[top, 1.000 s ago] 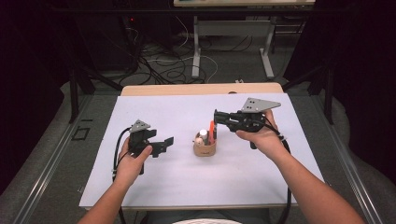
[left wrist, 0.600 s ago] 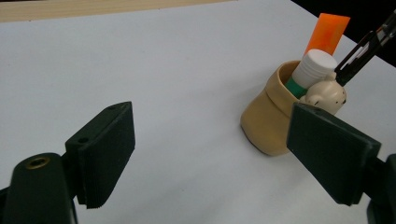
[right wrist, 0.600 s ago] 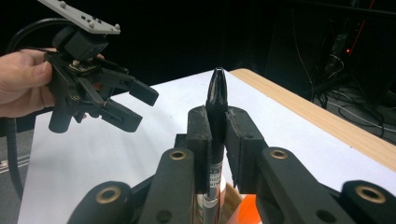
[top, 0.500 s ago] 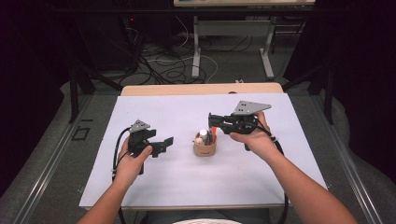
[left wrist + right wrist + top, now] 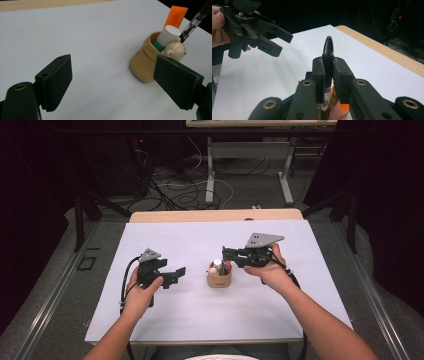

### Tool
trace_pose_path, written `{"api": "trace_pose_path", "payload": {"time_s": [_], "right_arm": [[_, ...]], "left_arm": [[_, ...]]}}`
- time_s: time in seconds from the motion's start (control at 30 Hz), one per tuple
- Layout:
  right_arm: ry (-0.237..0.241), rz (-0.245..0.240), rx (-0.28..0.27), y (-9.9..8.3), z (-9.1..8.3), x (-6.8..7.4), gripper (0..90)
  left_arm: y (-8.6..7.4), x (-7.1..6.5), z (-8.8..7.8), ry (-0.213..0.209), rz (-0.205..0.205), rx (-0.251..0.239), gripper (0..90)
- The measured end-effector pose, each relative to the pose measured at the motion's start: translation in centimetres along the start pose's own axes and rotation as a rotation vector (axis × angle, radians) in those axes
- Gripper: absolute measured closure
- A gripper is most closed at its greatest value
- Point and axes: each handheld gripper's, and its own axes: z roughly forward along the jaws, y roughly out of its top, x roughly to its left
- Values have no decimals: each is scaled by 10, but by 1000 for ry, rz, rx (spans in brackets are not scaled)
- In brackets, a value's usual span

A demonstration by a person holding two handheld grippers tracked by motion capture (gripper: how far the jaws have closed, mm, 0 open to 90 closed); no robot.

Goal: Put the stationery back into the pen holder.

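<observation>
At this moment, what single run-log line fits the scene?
right gripper: jaws shut on black pen, above beige holder | left gripper: jaws open, holding nothing | holder contains: orange marker, white-capped tube

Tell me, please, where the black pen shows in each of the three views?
High view: hard to make out; it would be at the right gripper's jaws, just above the tan cup at mid-table.
Left gripper view: the pen slants in at the upper right edge, tip down at the cup.
Right gripper view: centre, clamped upright between the jaws.
Shared landmark: the orange marker in the cup.
</observation>
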Motion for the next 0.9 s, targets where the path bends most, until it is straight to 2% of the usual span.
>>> {"api": "trace_pose_path", "payload": {"time_s": [0.67, 0.9], "right_arm": [[14, -7, 95, -12, 14, 2, 799], [4, -5, 94, -13, 15, 0, 794]], "left_arm": [[0, -1, 1, -1, 9, 1, 160], [0, -1, 1, -1, 9, 4, 160]]}}
